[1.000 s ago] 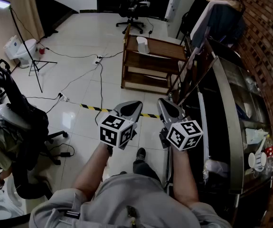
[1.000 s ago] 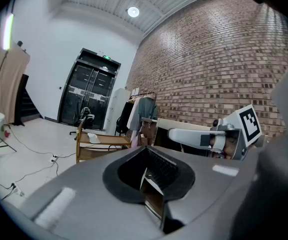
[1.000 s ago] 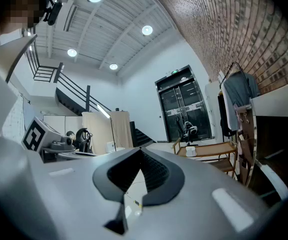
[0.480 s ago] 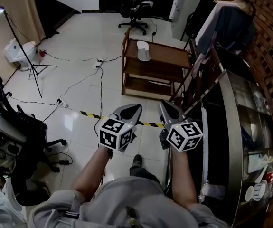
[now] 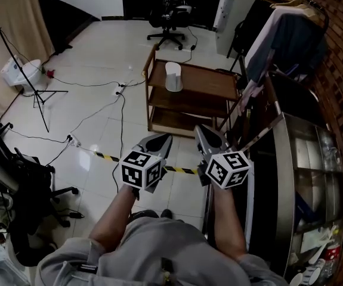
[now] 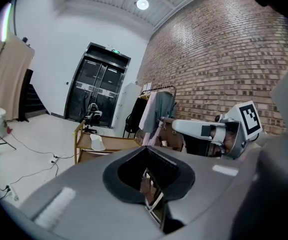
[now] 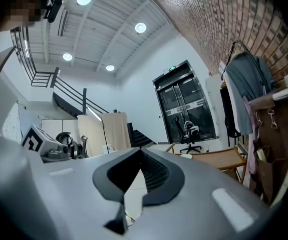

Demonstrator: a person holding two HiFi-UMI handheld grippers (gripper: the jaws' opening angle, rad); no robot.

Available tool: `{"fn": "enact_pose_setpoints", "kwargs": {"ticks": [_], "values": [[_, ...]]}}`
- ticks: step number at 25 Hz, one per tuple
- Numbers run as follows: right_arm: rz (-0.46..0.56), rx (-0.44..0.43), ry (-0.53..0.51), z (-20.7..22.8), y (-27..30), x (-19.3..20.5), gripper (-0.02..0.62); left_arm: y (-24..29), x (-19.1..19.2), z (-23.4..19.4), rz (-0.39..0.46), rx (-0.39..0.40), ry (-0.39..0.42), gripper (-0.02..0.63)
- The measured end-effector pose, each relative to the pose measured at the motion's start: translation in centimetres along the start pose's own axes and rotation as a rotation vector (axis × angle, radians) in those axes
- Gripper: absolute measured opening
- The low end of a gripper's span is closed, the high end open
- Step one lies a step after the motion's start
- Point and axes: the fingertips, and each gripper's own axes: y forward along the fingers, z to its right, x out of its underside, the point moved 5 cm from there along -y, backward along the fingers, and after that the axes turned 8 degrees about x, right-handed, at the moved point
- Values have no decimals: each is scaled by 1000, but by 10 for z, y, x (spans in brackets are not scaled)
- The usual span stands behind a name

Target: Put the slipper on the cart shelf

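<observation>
A white slipper [image 5: 171, 76] lies on the top shelf of a wooden cart [image 5: 202, 107] ahead of me on the tiled floor. In the head view my left gripper [image 5: 160, 140] and right gripper [image 5: 204, 132] are held side by side, pointing at the cart and well short of it. Both are shut with nothing between their fingers. The left gripper view shows its own gripper [image 6: 146, 154], the cart [image 6: 114, 143], the slipper [image 6: 98, 143] and the right gripper [image 6: 209, 130]. Seen from the right gripper [image 7: 139, 156], the cart [image 7: 223, 159] lies ahead to the right, with the slipper [image 7: 186, 156] small.
A clothes rack [image 5: 281, 31] with hanging garments stands right of the cart. A long glass-topped counter [image 5: 305, 177] runs along the brick wall. Yellow-black tape [image 5: 102, 155] and cables [image 5: 120, 103] cross the floor. An office chair [image 5: 170, 15] stands beyond; a light stand [image 5: 22, 64] is on the left.
Both grippers have been carried forward together towards the cart, which now appears nearer and lower in the head view. Their jaws have stayed shut.
</observation>
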Motion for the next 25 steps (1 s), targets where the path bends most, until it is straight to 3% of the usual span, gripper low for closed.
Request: {"fn": "enact_pose_setpoints", "kwargs": {"ticks": [10, 25], "values": [[-44, -1, -1, 60, 81, -5, -2, 80, -35, -61, -5, 5, 17, 8], [-119, 89, -13, 123, 266, -7, -2, 200, -61, -235, -76, 4, -59, 8]]}}
